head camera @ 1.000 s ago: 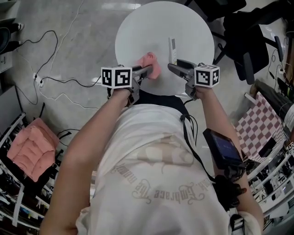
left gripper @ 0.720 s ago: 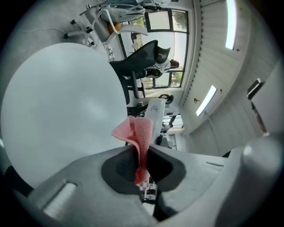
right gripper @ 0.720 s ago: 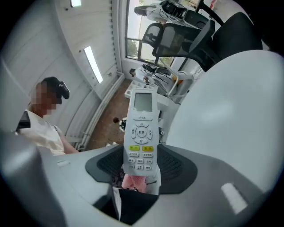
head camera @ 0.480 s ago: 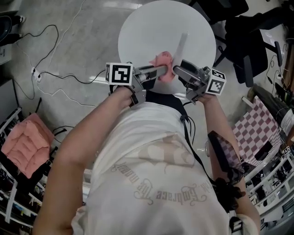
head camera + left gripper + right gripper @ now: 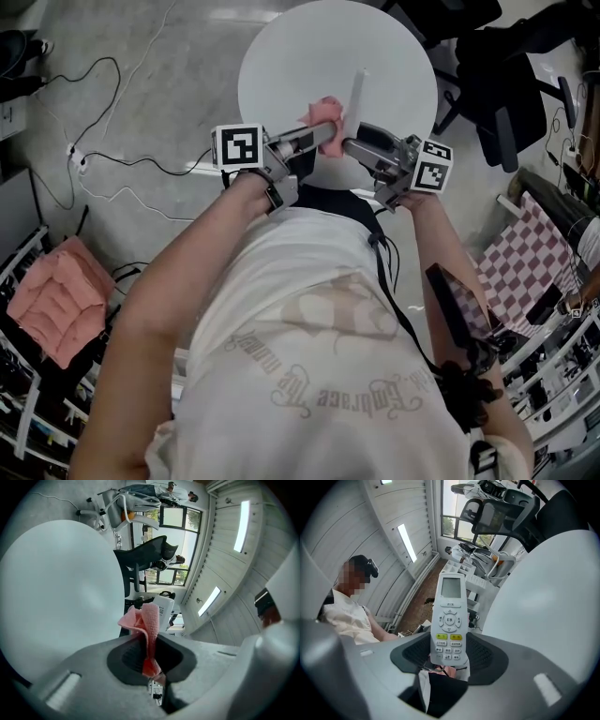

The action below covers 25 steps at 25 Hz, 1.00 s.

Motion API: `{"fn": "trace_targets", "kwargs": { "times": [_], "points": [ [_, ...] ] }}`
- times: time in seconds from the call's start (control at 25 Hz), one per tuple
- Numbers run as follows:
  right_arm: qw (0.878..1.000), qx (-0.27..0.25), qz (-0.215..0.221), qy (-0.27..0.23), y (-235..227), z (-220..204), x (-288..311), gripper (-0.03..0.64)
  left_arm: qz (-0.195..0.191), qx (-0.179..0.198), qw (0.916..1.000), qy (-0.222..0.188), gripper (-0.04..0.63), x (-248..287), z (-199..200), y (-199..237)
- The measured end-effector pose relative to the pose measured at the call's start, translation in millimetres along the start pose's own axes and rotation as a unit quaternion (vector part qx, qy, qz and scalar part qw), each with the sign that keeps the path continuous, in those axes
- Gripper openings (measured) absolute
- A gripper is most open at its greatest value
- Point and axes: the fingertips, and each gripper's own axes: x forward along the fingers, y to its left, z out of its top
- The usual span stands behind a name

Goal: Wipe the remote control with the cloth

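The remote (image 5: 449,620) between the jaws of my right claw (image 5: 449,654) faces me. Its round pad carries four arrow signs. The keys below it, two of them yellow-green, bear small characters too fine to read. Just beyond my left claw (image 5: 150,656), behind the cloth (image 5: 147,620), the remote's white back has a patch of print I cannot make out. Behind both claws, my shirt (image 5: 323,375) shows curved lettering upside down; "Embrace the" reads, the rest less surely. Each claw's cube (image 5: 238,148) bears a black-and-white square marker.
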Motion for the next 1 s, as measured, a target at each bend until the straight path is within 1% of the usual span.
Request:
{"fn": "trace_targets", "kwargs": {
  "times": [0.12, 0.28, 0.4, 0.56, 0.76, 0.88, 1.0],
  "points": [
    [1.000, -0.006, -0.001, 0.007, -1, 0, 0, 0.245, 0.001, 0.028, 0.9994, 0.018, 0.025, 3, 3, -3],
    [0.999, -0.014, 0.001, 0.030, -1, -2, -2, 0.245, 0.007, 0.072, 0.9956, 0.059, 0.025, 8, 5, -7],
    [0.999, -0.024, 0.000, 0.046, 0, -5, -2, 0.245, 0.008, 0.086, 0.9934, 0.075, 0.025, 12, 11, -10],
    [0.996, -0.036, -0.008, 0.080, -1, -17, 1, 0.245, 0.010, 0.088, 0.9945, 0.056, 0.025, 11, 29, -10],
    [0.995, -0.035, -0.020, 0.091, -10, -25, -3, 0.245, 0.012, 0.086, 0.9951, 0.049, 0.025, 18, 46, -9],
    [0.993, -0.037, -0.028, 0.106, -14, -30, -4, 0.244, 0.001, 0.069, 0.9971, 0.034, 0.025, 19, 60, -13],
    [0.992, -0.039, -0.034, 0.116, -19, -33, -5, 0.245, -0.005, 0.074, 0.9970, 0.023, 0.025, 21, 77, -18]
  ]
}}
